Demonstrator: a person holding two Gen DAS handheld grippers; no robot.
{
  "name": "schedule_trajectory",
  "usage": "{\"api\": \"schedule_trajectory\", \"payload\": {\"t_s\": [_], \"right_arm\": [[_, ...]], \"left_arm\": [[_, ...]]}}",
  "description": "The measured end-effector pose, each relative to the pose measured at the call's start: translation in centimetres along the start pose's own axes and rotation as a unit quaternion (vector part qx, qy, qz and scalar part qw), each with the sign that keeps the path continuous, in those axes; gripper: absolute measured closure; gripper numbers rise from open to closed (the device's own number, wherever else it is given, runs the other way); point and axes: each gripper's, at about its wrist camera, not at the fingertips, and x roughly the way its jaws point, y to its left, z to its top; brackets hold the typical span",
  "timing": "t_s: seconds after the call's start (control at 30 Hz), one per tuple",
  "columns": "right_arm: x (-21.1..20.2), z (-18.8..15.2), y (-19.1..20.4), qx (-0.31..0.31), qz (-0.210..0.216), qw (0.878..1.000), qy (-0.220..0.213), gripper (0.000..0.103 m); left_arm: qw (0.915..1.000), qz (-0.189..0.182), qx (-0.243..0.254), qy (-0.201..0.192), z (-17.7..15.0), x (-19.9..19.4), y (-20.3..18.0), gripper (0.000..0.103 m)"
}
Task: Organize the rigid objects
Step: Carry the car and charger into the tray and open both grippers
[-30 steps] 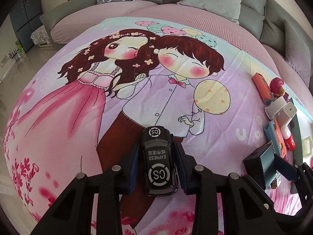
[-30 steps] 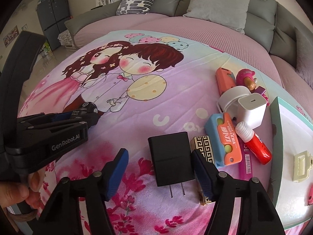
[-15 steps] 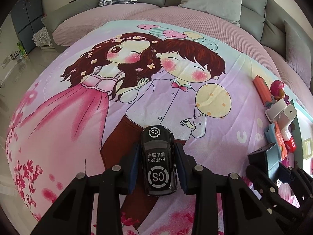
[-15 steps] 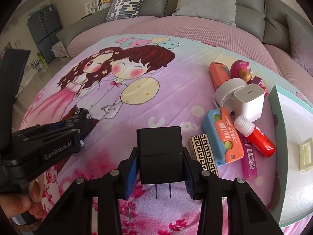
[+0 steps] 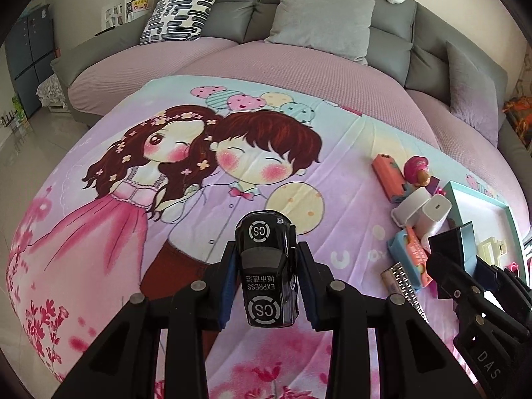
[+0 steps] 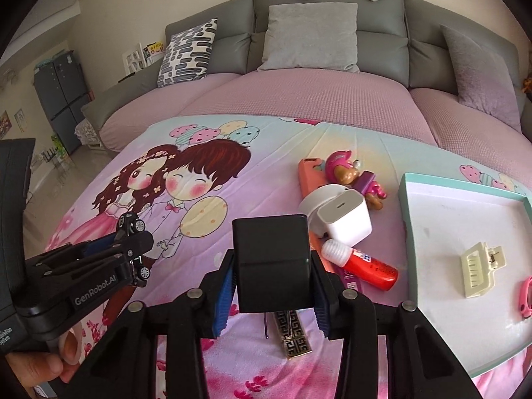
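Hiding charger (image 6: 271,259) prongs: right claw (image 6: 270,294).

Left gripper (image 5: 266,279) clamps black toy car (image 5: 266,276).

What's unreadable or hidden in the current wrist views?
- Black charger prongs: right wrist view, its own body hides all but one.
- Tray near right corner: cut off by the frame edge.
- Patterned box: mostly behind the charger.
- Toy car wheels: left view, behind the pads.
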Motion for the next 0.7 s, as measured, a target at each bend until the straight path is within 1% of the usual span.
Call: {"api": "schedule_trajectory", "payload": {"t_s": [0.07,0.17,0.27,0.37,0.43,0.6,0.7], "right_arm": [[-0.2,0.2,-1.1,0.012,-0.008,1.0,-0.001,0.059],[-0.7,0.3,-2.9,0.023,-0.032,0.999,-0.006,0.059],[-1.1,0.4,-5.2,0.041,-0.058,0.997,-0.009,0.059],[-1.6,0.3,-7.7,0.075,-0.065,0.995,-0.007,0.059],[-2.1,0.2,-9.4,0.096,-0.072,0.993,-0.01,0.059],[-3.3,-0.4,-13.1,0.124,-0.118,0.985,-0.014,0.059],[-4.1,-1.0,-15.7,0.15,-0.144,0.978,-0.012,0.059]], "left_arm": [[0.9999,-0.001,0.014,0.0,0.2,0.0,-1.2,0.067],[0.9993,0.0,0.036,-0.001,0.4,-0.2,-3.1,0.067],[0.998,-0.005,0.063,0.001,0.6,-0.2,-5.3,0.067],[0.9958,-0.019,0.09,0.001,0.7,-0.4,-7.7,0.067],[0.9939,-0.025,0.107,0.001,0.7,-0.6,-9.4,0.067],[0.9879,-0.052,0.146,-0.003,1.2,-1.4,-13.8,0.067],[0.9827,-0.066,0.173,-0.012,1.5,-2.1,-16.7,0.067]]}}
